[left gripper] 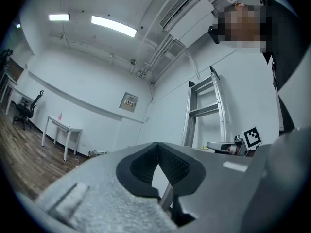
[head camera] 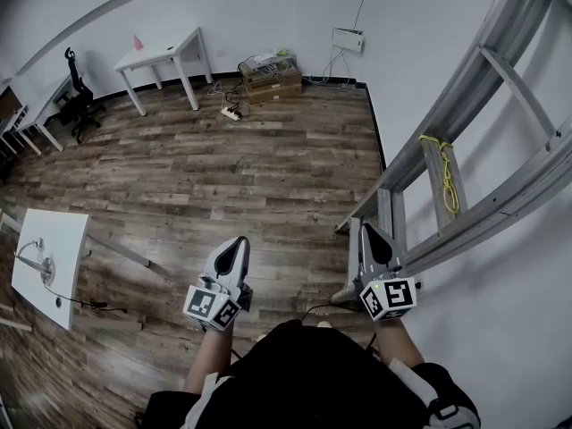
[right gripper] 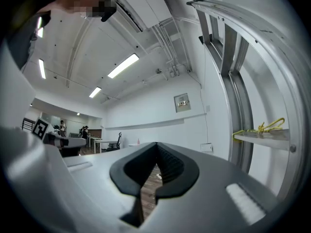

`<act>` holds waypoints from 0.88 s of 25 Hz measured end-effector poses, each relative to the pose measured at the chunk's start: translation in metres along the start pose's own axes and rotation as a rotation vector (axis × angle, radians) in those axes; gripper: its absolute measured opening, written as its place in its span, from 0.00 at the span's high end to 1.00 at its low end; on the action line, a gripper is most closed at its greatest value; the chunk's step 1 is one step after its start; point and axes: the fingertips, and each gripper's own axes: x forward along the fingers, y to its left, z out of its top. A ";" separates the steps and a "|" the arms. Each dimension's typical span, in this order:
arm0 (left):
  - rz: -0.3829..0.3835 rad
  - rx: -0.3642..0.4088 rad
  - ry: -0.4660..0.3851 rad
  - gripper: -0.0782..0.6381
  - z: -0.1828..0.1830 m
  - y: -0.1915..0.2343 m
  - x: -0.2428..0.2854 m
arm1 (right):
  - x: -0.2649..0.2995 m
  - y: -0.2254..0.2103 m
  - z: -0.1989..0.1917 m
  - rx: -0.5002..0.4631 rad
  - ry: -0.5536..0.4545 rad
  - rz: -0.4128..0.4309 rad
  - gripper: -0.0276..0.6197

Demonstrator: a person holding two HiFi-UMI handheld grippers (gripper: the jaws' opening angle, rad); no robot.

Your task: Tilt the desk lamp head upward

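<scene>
1. Off to the left of the left tool (head camera: 238, 244), well apart from it: small white surface (head camera: 67, 239) with the desk lamp (head camera: 43, 266) on it. The lamp is tiny in the head view, so I can't read its head angle.
2. Black cable (head camera: 88, 304) leaves that surface on the side nearer the left tool and lies on the wood floor (head camera: 223, 177).
3. Left tool: jaws fully together, nothing between the pads, nose pointing slightly up into the room. Its marker cube (head camera: 213, 307) sits at the rear, near the person's body.
4. Right tool (head camera: 370, 235): jaws also closed, empty, held about level.
5. Both tools sit side by side in front of the person, apart from each other and above the floor, touching nothing. Neither is anywhere near the lamp.
6. Just right of the right tool: aluminium ladder (head camera: 465, 141) leaning along the white wall, with a yellow cord (head camera: 444, 181) looped on one rung.
7. Far ahead of both tools, by the back wall: second white surface (head camera: 165, 50), office chair (head camera: 79, 96), cardboard boxes (head camera: 271, 77), power strip (head camera: 231, 112) on the floor.
8. Left gripper view: the right tool shows to the side with the ladder behind it.
</scene>
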 end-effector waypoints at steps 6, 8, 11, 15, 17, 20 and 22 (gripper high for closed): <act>0.094 0.012 -0.019 0.89 0.001 0.010 -0.022 | 0.017 0.017 0.005 -0.033 -0.011 0.094 0.96; 0.133 0.017 -0.027 0.89 0.002 0.014 -0.033 | 0.025 0.024 0.003 0.001 0.001 0.136 0.96; 0.202 0.021 -0.023 0.89 0.010 0.013 -0.047 | 0.036 0.038 0.001 0.030 0.004 0.202 0.96; 0.298 0.055 -0.034 0.89 0.013 0.016 -0.078 | 0.047 0.064 -0.005 0.049 0.007 0.309 0.96; 0.358 0.066 -0.047 0.89 0.012 0.019 -0.095 | 0.052 0.075 -0.009 0.058 0.013 0.365 0.96; 0.452 0.059 -0.060 0.89 0.011 0.018 -0.112 | 0.059 0.086 -0.010 0.077 0.015 0.421 0.96; 0.504 0.058 -0.059 0.89 0.011 0.015 -0.125 | 0.062 0.096 -0.013 0.091 0.020 0.459 0.96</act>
